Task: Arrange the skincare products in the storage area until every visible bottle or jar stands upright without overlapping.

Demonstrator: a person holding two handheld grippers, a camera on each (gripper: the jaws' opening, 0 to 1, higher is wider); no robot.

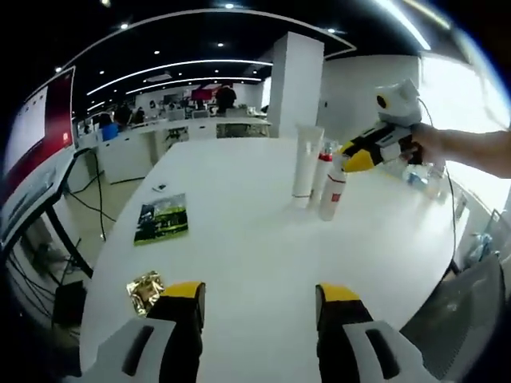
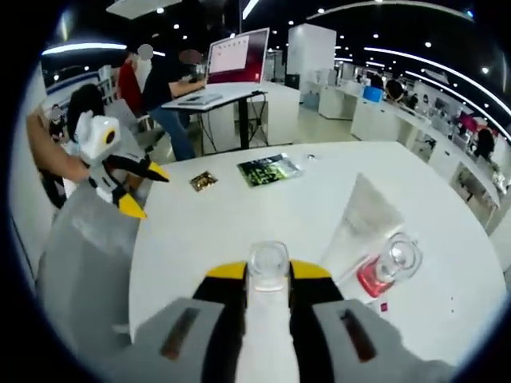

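Right gripper [image 2: 267,279] clamped on a white bottle [image 2: 266,319] by its clear cap, upright on the white table [image 2: 207,231], just beside the tall tube [image 1: 305,163] and red-capped bottle [image 2: 390,265]. Left gripper [image 1: 259,299] spread wide, nothing held, hovering over bare tabletop. Green booklet [image 1: 162,218] and gold packet [image 1: 145,290] lying flat, well apart from bottles.
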